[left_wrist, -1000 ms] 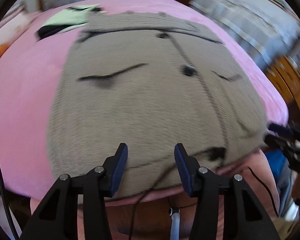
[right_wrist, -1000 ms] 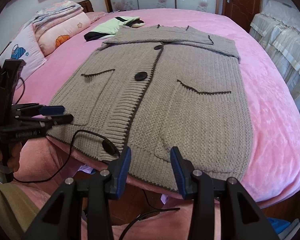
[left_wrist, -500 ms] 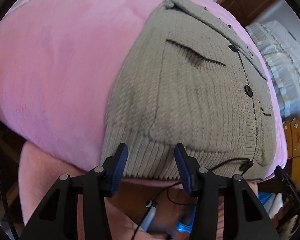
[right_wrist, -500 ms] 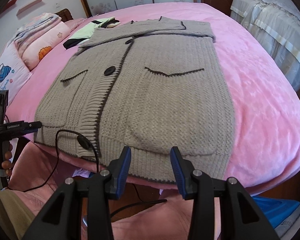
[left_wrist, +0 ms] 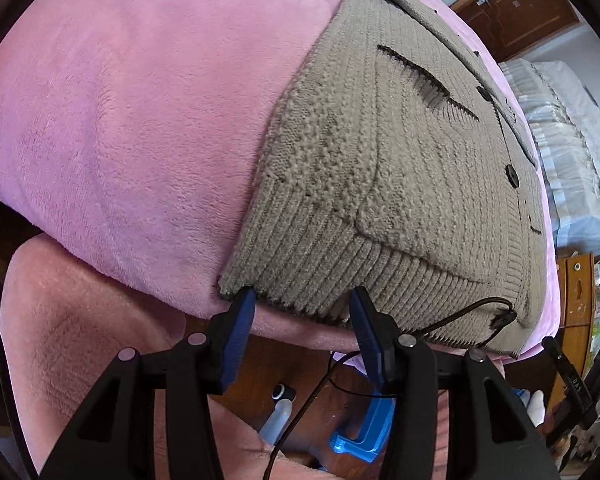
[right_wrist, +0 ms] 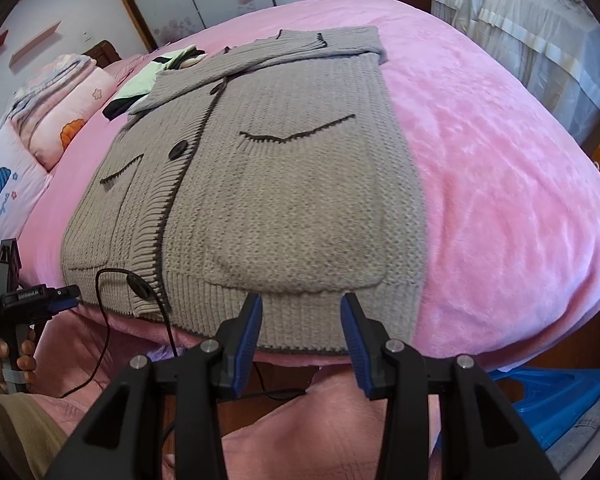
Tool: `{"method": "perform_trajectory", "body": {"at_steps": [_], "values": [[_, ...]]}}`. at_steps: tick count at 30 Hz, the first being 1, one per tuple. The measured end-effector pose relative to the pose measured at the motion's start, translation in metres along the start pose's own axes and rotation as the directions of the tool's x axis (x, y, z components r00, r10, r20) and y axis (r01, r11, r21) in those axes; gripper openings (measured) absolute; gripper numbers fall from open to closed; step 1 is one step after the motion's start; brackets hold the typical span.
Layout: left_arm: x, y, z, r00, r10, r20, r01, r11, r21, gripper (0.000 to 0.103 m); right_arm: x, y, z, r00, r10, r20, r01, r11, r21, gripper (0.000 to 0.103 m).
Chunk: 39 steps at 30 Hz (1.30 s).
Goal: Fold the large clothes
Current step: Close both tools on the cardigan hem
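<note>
A large grey-brown knit cardigan (right_wrist: 292, 184) lies flat and buttoned on a pink bed (right_wrist: 500, 168), its ribbed hem at the near edge. My right gripper (right_wrist: 302, 308) is open and hovers just over the hem below the right pocket, with no fabric pinched. My left gripper (left_wrist: 303, 304) is also open; its tips stand just short of the hem's left corner (left_wrist: 230, 286). In the right wrist view the left gripper (right_wrist: 60, 294) shows at the far left, held by a hand (right_wrist: 16, 354). The cardigan's (left_wrist: 400, 168) sleeves are folded across near the collar.
A black cable with a clip (right_wrist: 140, 284) lies over the hem. Pillows (right_wrist: 72, 120) and a green-and-black garment (right_wrist: 152, 80) sit at the bed's far left. A blue plastic object (right_wrist: 556, 400) and a bottle (left_wrist: 280, 416) are on the floor; another bed (right_wrist: 540, 32) stands at the right.
My left gripper has swung left and down to the hem's left corner, rolling as it went. My right gripper has slid right along the hem, closer to the right pocket.
</note>
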State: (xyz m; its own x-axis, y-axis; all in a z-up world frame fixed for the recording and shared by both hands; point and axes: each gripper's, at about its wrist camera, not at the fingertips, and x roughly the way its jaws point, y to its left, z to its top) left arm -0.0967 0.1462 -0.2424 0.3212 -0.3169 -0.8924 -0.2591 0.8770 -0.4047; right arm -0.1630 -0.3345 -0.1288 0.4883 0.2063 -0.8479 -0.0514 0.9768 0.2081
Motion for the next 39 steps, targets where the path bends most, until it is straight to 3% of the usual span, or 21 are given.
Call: {"method": "perform_trajectory", "body": {"at_steps": [9, 16, 20, 25, 29, 32, 39], "values": [[-0.02, -0.013, -0.006, 0.997, 0.06, 0.057, -0.067, 0.989, 0.13, 0.048, -0.004, -0.015, -0.003, 1.0, 0.002, 0.006, -0.002, 0.999, 0.037, 0.041], [-0.029, -0.015, 0.0, 0.989, 0.118, 0.088, -0.13, 0.981, 0.144, 0.049, -0.001, -0.019, -0.001, 1.0, 0.003, 0.003, -0.003, 0.999, 0.045, 0.041], [-0.04, -0.015, 0.004, 0.971, 0.186, 0.152, -0.21, 0.964, 0.161, 0.075, -0.001, -0.021, 0.0, 1.0, -0.001, 0.004, 0.001, 0.999, 0.04, 0.041], [-0.029, -0.014, 0.015, 0.995, 0.074, 0.072, -0.088, 0.974, 0.208, 0.075, 0.001, -0.03, 0.003, 1.0, -0.006, -0.004, 0.007, 0.998, 0.062, 0.041], [-0.005, -0.009, 0.02, 0.999, 0.041, -0.011, -0.038, 0.974, 0.224, 0.08, 0.003, -0.039, 0.005, 1.0, -0.012, -0.018, 0.013, 0.997, 0.075, 0.041], [0.0, -0.006, 0.017, 1.0, 0.024, -0.005, -0.022, 0.97, 0.244, 0.087, 0.008, -0.047, 0.003, 0.999, -0.032, -0.043, 0.035, 0.997, 0.069, 0.041], [0.007, -0.019, 0.015, 0.997, 0.068, 0.025, -0.072, 0.962, 0.265, 0.089, 0.034, -0.065, -0.006, 0.993, -0.021, -0.116, 0.03, 0.997, 0.073, 0.041]]}}
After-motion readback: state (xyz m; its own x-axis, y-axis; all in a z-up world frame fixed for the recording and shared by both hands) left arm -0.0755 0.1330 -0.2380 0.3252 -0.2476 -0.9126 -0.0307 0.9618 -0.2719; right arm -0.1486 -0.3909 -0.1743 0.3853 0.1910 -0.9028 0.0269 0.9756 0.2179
